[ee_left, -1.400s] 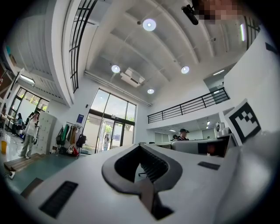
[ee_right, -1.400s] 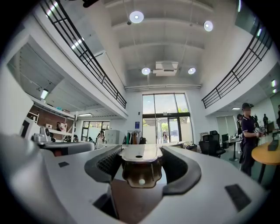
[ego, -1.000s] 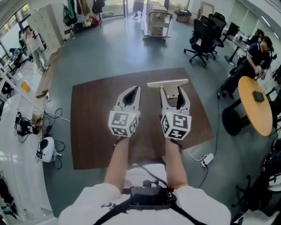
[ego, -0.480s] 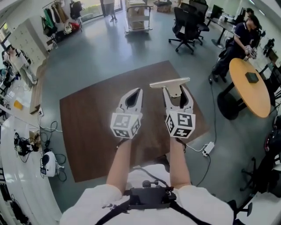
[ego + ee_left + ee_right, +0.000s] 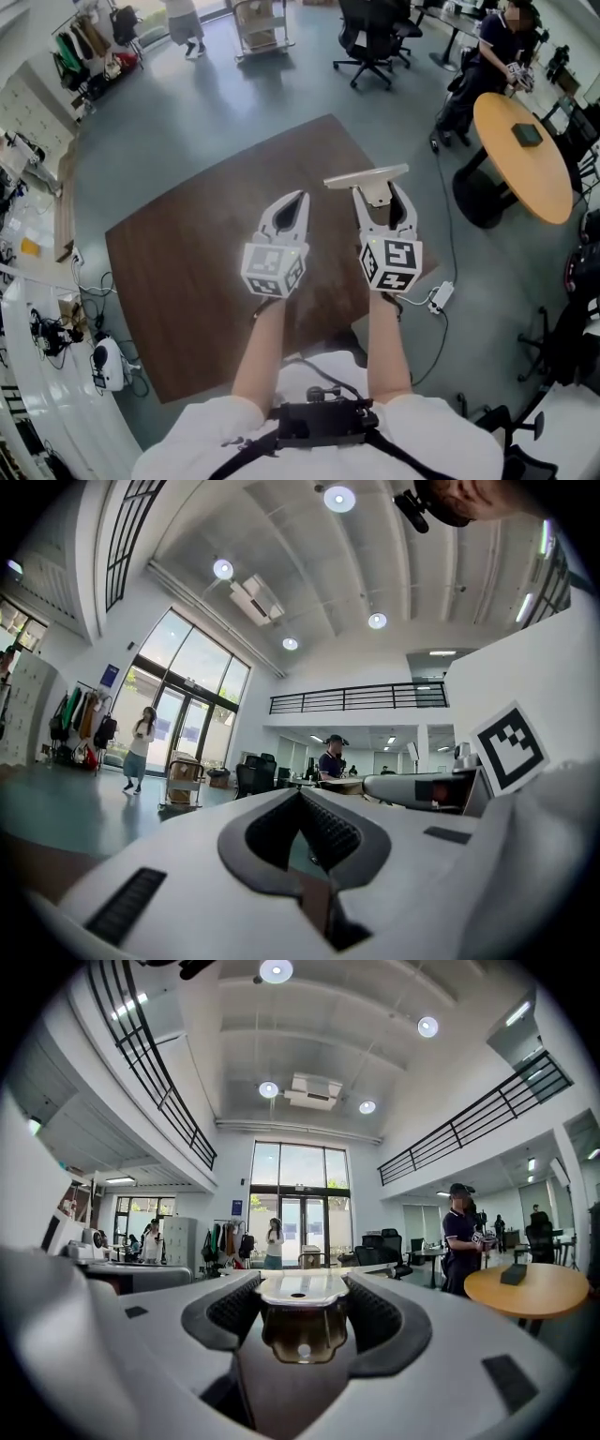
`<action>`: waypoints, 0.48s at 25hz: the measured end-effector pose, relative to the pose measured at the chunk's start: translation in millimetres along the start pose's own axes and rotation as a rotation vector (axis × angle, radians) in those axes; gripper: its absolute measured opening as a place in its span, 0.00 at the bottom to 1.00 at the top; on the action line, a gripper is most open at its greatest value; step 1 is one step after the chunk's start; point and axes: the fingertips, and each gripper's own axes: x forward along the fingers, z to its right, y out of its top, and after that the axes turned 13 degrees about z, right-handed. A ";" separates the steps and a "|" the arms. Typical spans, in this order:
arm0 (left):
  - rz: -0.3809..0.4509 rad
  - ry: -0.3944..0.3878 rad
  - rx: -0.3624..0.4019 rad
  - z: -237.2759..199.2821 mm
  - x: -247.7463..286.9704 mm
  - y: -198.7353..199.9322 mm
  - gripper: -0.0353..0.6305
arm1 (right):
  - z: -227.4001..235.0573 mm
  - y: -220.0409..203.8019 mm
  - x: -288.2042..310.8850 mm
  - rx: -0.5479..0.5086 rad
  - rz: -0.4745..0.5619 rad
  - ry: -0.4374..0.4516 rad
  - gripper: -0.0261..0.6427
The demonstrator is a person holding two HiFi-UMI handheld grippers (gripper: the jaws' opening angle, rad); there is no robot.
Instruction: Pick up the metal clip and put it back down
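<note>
My right gripper (image 5: 383,195) is held above the brown table (image 5: 187,272), shut on the metal clip (image 5: 367,175). The clip's wide flat bar sticks out past the fingertips, over the table's far right edge. In the right gripper view the clip's shiny body (image 5: 298,1321) sits between the ribbed pads of that gripper (image 5: 300,1283), which press on its sides. My left gripper (image 5: 296,199) hovers beside it to the left, jaws together with nothing in them. The left gripper view shows its own tips (image 5: 300,795) meeting, and the clip (image 5: 412,785) off to the right.
A round wooden table (image 5: 520,141) stands at the right, with a seated person (image 5: 497,37) behind it. Office chairs (image 5: 370,37) and a cart (image 5: 258,23) are farther back. A power strip (image 5: 439,298) and cables lie on the floor by the brown table's right corner.
Both grippers have travelled together toward the table's far right corner, with the clip staying in the right one. The jaws look unchanged.
</note>
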 end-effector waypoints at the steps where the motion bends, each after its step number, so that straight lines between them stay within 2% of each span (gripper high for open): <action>1: -0.010 -0.005 -0.005 1.8 4.1 -5.9 0.07 | 6.4 -5.9 0.6 0.002 -0.011 -0.007 0.48; 12: -0.108 -0.023 -0.062 19.6 43.5 -79.3 0.07 | 65.4 -85.6 1.8 0.002 -0.152 -0.038 0.48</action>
